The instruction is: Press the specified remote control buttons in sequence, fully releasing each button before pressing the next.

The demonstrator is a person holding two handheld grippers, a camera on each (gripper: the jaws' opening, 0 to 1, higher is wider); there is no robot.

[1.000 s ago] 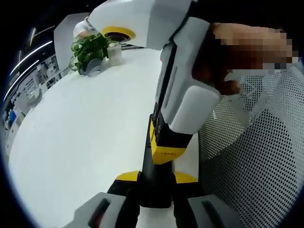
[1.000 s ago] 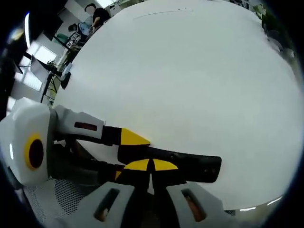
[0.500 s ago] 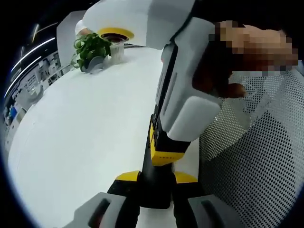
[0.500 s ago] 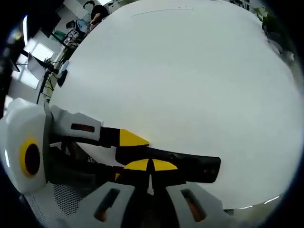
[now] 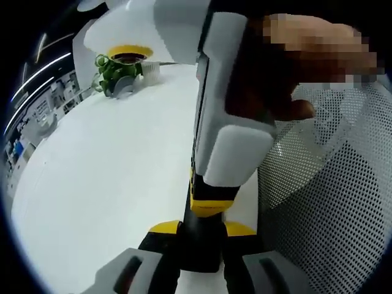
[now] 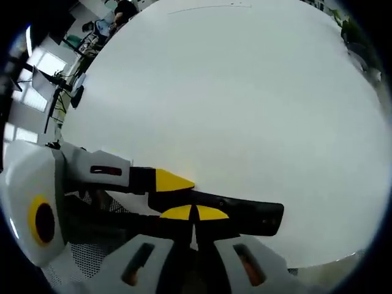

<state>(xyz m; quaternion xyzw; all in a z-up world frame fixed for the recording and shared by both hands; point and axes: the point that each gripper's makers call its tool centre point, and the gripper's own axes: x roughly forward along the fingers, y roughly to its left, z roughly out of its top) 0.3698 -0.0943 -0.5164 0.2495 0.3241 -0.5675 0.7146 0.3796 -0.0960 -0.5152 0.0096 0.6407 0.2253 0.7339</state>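
The black remote is held low over the white desk by the left gripper, lying sideways just past the shut fingers of the right gripper, which touch it.

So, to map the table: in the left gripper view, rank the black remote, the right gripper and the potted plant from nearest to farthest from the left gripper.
1. black remote, held between its jaws.
2. right gripper, pressing down just beyond.
3. potted plant, far table edge, upper left.

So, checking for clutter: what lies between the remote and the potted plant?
Bare white table in the left gripper view, from the black remote to the potted plant.
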